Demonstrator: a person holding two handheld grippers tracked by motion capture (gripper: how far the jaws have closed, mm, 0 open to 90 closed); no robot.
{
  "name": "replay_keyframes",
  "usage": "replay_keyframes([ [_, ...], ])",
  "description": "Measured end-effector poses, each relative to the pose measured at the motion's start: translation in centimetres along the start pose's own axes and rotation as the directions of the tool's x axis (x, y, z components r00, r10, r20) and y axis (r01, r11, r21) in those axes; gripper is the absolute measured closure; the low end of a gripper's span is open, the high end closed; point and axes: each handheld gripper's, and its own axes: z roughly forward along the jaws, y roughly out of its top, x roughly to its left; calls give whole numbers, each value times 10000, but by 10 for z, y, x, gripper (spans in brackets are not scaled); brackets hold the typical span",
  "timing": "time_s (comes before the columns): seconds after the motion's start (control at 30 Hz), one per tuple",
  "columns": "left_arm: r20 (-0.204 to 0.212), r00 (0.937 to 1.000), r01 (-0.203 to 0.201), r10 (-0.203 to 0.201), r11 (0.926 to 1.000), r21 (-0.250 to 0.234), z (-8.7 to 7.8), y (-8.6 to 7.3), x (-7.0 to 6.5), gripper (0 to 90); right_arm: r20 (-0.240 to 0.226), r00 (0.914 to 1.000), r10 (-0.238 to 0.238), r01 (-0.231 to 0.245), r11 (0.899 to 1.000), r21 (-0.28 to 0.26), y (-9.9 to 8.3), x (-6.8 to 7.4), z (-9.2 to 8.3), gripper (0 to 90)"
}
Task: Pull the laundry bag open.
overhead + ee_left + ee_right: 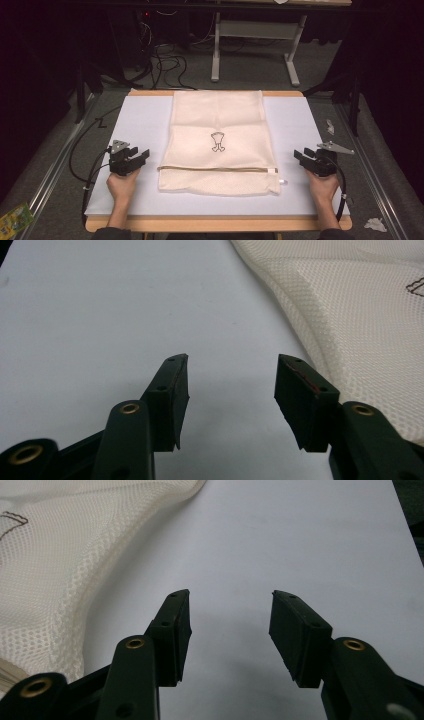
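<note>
A cream mesh laundry bag (219, 142) lies flat in the middle of the white mat (142, 117), with a small dark printed figure (217, 141) at its centre and a zipper line (215, 169) across its near part. My left gripper (141, 154) rests on the mat just left of the bag's near left corner, open and empty. On the other side my right gripper (301, 154) stands open and empty, a little right of the bag's near right corner. The mesh (350, 315) fills the right of the left gripper view, and the mesh (55, 565) lies at the left of the right gripper view.
The mat covers a wooden table (215, 224). Beyond its far edge stand a white table frame (255, 35) and loose cables (167, 62) on the floor. Scraps of paper (375, 224) lie on the floor at right, and a green packet (15, 220) at left.
</note>
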Motion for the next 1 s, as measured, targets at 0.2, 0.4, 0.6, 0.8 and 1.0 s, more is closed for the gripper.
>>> replay_keyframes([
  [0.2,-50,10000,-73,72,10000,-40,5,-1,0,476,82,9999,-84,83,10000,36,0,1,1,514],
  [0.4,-228,9996,-140,137,9998,-136,11,-2,-1,471,197,9997,-144,141,9998,141,0,1,6,513],
  [0.6,-223,9994,-251,247,9995,-200,12,-3,-2,464,193,9996,-205,202,9996,180,-2,2,10,509],
  [0.8,-125,9984,-556,553,9982,-220,11,-4,-4,438,182,9998,-91,88,9999,132,-7,2,12,489],
  [1.0,-106,9995,-312,311,9995,-91,13,-4,-2,419,168,9998,113,-115,9998,163,-8,0,12,468],
])
